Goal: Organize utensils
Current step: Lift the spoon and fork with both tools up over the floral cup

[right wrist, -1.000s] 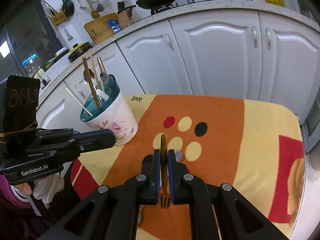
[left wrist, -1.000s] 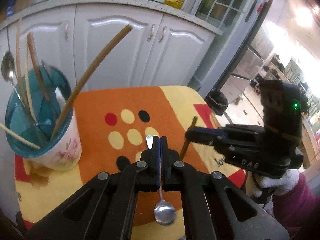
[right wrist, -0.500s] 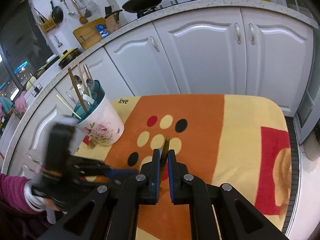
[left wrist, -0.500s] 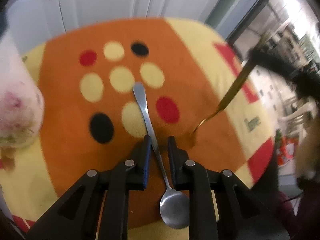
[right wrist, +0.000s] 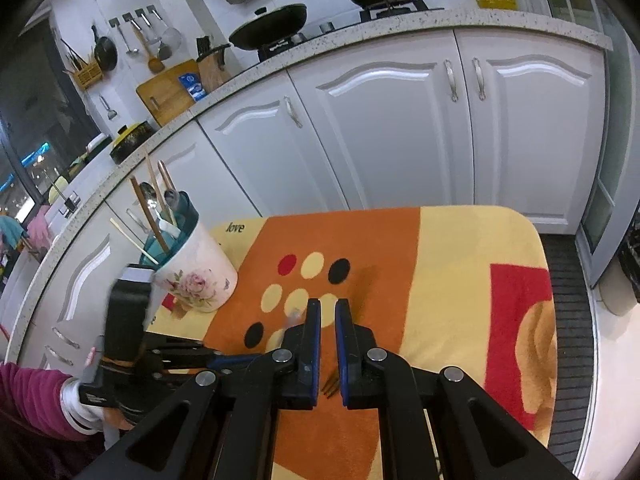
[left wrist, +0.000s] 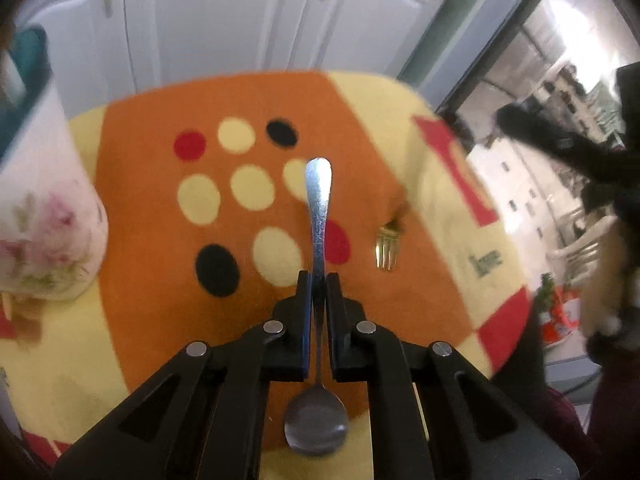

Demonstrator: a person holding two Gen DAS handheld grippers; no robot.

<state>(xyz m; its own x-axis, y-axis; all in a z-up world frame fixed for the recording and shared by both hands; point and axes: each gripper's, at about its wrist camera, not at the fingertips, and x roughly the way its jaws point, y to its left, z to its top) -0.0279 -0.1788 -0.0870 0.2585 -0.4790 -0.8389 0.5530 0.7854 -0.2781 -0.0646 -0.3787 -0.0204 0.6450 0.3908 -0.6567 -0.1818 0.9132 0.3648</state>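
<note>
A left gripper (left wrist: 319,280) pinches a steel spoon (left wrist: 319,200) part-way along its handle above a small table spread with an orange and yellow cloth (left wrist: 140,208). Its jaws have just been closing, with the spoon between them, and now stand narrow on the handle. The spoon's bowl hangs back toward the camera and the handle tip points out over the cloth's coloured dots. To the right of the spoon a gold fork (left wrist: 386,246) shows over the orange field, tines toward the viewer, its handle blurred; whether it rests flat on the cloth cannot be told. The right gripper (right wrist: 328,304) is held higher over the table, its jaws nearly together with only a slim gap. Fork tines appear low in that gap, but whether the pads touch them cannot be told. At the cloth's left edge stands a floral cup (right wrist: 196,276) with a teal liner, already holding chopsticks, spoons and other long utensils. A person's sleeve (right wrist: 24,392) and white-gloved hand (right wrist: 76,404) carry the left tool at the lower left of the right-hand view. White cupboards (right wrist: 400,140) run behind the table, under a counter with pans on a stove.
</note>
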